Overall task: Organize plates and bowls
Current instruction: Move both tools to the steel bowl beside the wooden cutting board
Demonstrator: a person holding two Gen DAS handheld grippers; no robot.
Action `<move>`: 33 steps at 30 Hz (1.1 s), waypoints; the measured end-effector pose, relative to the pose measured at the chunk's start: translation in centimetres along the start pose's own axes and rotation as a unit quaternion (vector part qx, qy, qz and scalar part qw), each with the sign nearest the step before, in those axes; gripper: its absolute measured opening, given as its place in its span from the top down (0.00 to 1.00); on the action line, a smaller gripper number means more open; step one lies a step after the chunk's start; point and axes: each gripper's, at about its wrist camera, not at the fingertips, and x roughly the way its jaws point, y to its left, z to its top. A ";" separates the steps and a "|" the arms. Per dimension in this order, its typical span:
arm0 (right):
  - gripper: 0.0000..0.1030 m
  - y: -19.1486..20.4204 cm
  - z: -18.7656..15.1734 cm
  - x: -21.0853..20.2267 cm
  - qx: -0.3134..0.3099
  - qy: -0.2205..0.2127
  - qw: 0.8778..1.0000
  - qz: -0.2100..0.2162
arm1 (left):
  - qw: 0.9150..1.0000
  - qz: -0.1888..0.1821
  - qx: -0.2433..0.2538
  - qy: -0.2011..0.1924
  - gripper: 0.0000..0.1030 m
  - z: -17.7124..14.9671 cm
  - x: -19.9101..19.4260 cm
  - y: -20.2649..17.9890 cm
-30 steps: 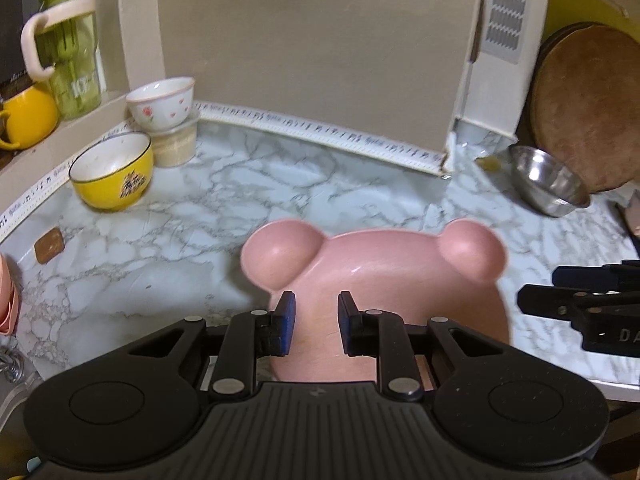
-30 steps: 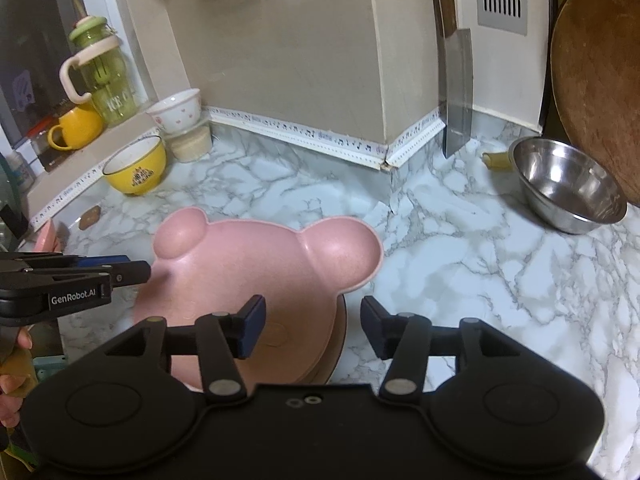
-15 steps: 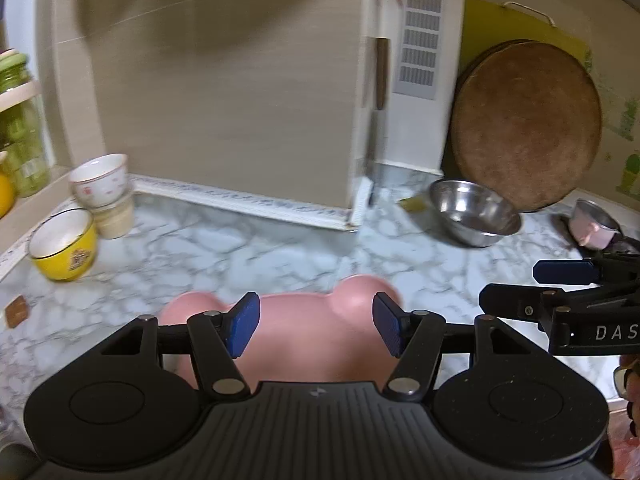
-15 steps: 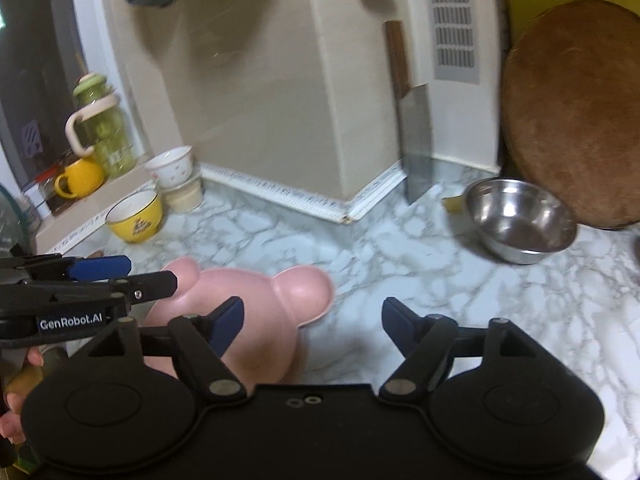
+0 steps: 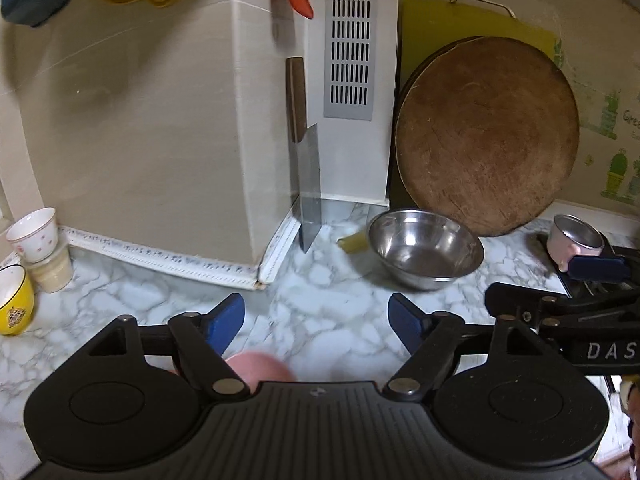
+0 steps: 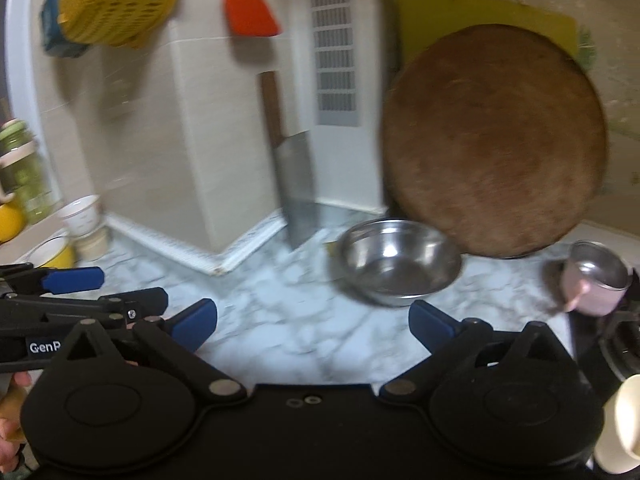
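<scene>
Both tongs hang over the marble worktop [image 5: 320, 276] with nothing between their blue pads. The left tongs [image 5: 316, 322] are spreading and bare; so are the right tongs [image 6: 313, 326], whose jaws are opening to their widest.

The pink plate [image 5: 256, 366] shows only as a rounded pink lobe peeking over the left tool's body, at the near edge of the worktop, below and slightly left of the left tongs. Neither tool touches it. Too little of it shows to tell which way it points or how its long axis runs.

The likeliest next piece, by my judgement, is the steel bowl [image 5: 426, 254], sitting upright, mouth up, toward the back of the worktop in front of the leaning round wooden board [image 5: 486, 136]. Being round, it has no long axis to speak of. It looks thin-walled and light, stiff, and slippery on polished metal. The rim is the place to take it, one pad inside and one outside the wall, since a grip across the curved outside would likely slide off. It should tolerate a knock, though it may skate on the smooth stone if nudged.

At the left edge stand the yellow bowl [image 5: 14, 304] and a white cup [image 5: 34, 234] stacked on a beige cup [image 5: 52, 274]. These look ceramic, heavier and breakable. A small pink mug [image 5: 574, 242] sits at the far right.
</scene>
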 end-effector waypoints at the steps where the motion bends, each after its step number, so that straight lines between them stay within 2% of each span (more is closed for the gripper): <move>1: 0.00 -0.6 0.1 0.2 0.002 -0.001 1.000 -0.006 | 1.000 0.003 -0.002 0.002 0.23 0.2 0.6 -0.5; 6: 0.00 -3.5 0.8 1.6 0.010 -0.001 1.000 -0.027 | 1.000 0.021 -0.011 0.004 0.23 1.5 3.7 -2.5; 20: 0.00 -8.8 3.0 7.7 0.026 0.022 0.998 -0.052 | 0.999 0.013 -0.013 0.029 0.23 5.0 11.5 -6.8; 33: 0.01 -13.1 4.6 15.1 0.039 0.066 0.996 -0.052 | 0.996 0.007 -0.023 0.088 0.23 6.4 20.5 -8.9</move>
